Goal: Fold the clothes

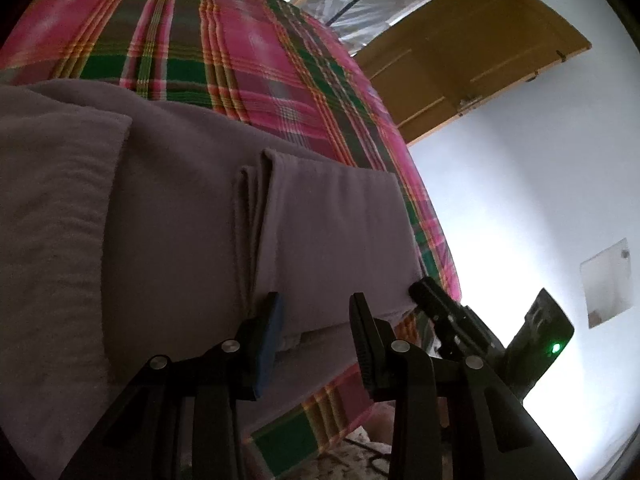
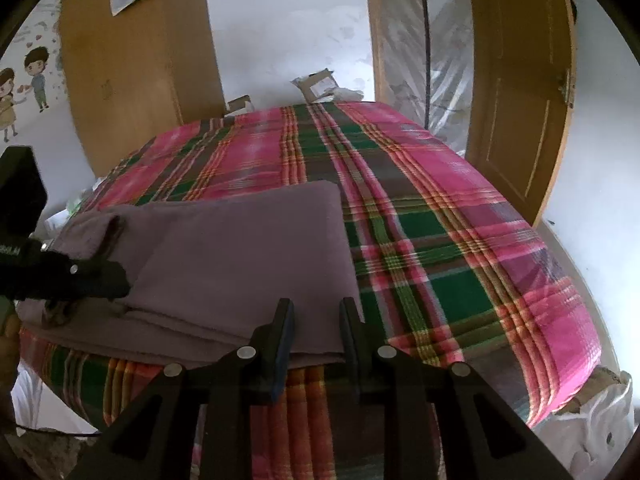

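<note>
- Broadly, a pink and green plaid blanket (image 2: 440, 216) covers the bed, reaching over its near edge.
- Folded grey garment (image 2: 240, 248) lies on the blanket by that edge.
- Left gripper (image 1: 316, 322) and right gripper (image 2: 316, 328) both stand spread apart at the garment's near edge, clamping nothing.
- Wooden door (image 2: 520, 92) stands open beyond; white walls, a cartoon wall sticker (image 2: 24, 88) at left.

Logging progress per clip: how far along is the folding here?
Done: the grey garment lies on the plaid bedspread already doubled into layers. In hand: the left gripper and right gripper sit at its near edge, jaws open astride the folded layers. Left: at least one more fold probably remains.
</note>
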The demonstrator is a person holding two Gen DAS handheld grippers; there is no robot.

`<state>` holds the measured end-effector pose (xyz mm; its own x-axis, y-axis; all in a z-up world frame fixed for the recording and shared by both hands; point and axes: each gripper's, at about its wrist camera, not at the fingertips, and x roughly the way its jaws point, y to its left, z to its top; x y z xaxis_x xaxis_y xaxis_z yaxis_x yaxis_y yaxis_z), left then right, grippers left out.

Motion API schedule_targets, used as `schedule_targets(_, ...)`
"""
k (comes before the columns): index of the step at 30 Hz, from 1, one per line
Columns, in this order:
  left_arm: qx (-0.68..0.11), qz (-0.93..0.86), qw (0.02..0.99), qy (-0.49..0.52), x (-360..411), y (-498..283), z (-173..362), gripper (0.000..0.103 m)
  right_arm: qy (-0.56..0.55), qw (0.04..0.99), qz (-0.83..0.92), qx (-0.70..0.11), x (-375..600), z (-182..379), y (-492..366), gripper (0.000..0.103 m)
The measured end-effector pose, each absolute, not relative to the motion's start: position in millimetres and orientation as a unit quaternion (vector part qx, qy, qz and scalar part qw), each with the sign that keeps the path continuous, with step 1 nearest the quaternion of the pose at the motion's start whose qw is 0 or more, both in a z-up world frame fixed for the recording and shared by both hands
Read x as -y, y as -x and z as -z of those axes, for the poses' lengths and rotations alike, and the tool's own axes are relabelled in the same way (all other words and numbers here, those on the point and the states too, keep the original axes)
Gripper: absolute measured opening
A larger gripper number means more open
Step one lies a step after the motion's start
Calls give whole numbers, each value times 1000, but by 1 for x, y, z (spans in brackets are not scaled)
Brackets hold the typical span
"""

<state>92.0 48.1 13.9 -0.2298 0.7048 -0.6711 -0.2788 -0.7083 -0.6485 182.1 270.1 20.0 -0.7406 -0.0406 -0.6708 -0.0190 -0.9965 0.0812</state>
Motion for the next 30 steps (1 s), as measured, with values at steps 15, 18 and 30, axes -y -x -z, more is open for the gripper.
schedule_targets(15, 190, -768, 308, 529, -41, -108, -13, 36, -364, 21, 931, 9, -234, -20, -177, 25)
schedule_targets(18, 188, -766, 301, 536, -40, -112, -11, 36, -362, 17, 932, 0, -227, -23, -175, 25)
schedule_targets(30, 231, -789, 287, 492, 2, -127, -36, 36, -363, 105, 925, -39, -166, -22, -160, 27)
